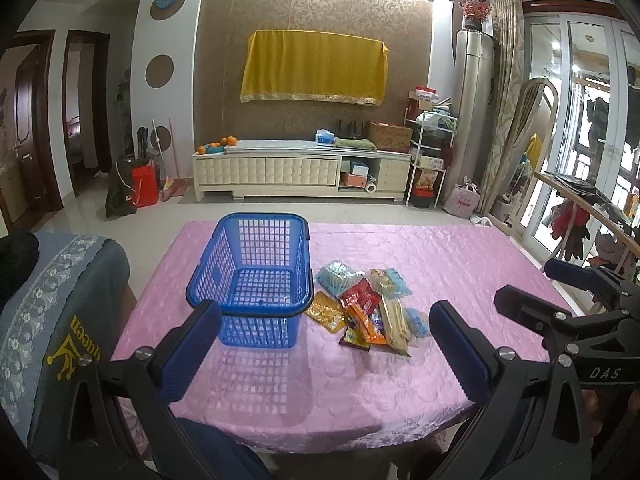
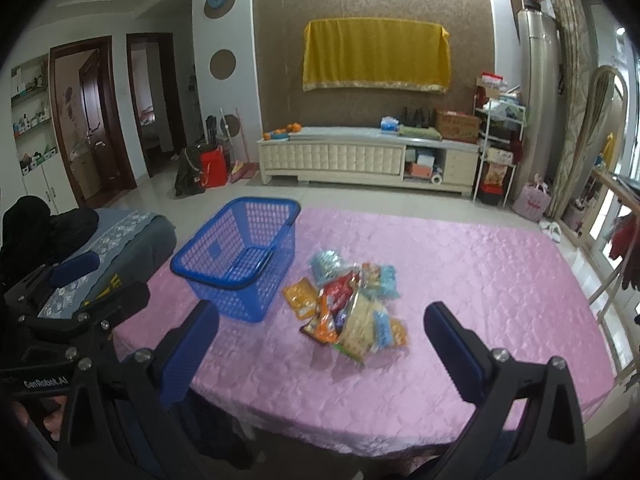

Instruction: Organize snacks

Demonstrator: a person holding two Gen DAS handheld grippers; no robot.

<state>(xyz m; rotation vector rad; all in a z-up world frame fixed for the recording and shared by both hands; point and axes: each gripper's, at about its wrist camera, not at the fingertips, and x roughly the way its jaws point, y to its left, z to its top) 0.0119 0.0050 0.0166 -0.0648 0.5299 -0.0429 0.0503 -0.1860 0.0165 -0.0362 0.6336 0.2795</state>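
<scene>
An empty blue plastic basket stands on the pink tablecloth, left of a heap of several snack packets. My left gripper hovers open above the table's near edge, short of the basket and the heap, with nothing between its fingers. My right gripper is open too, held above the near edge in front of the heap. In the left wrist view the right gripper also shows at the right side. In the right wrist view the left gripper shows at the left side.
The pink-covered table reaches toward a tiled floor. A grey patterned cushion or chair back stands at the table's left side. A wooden chair stands at the right. A TV cabinet lines the far wall.
</scene>
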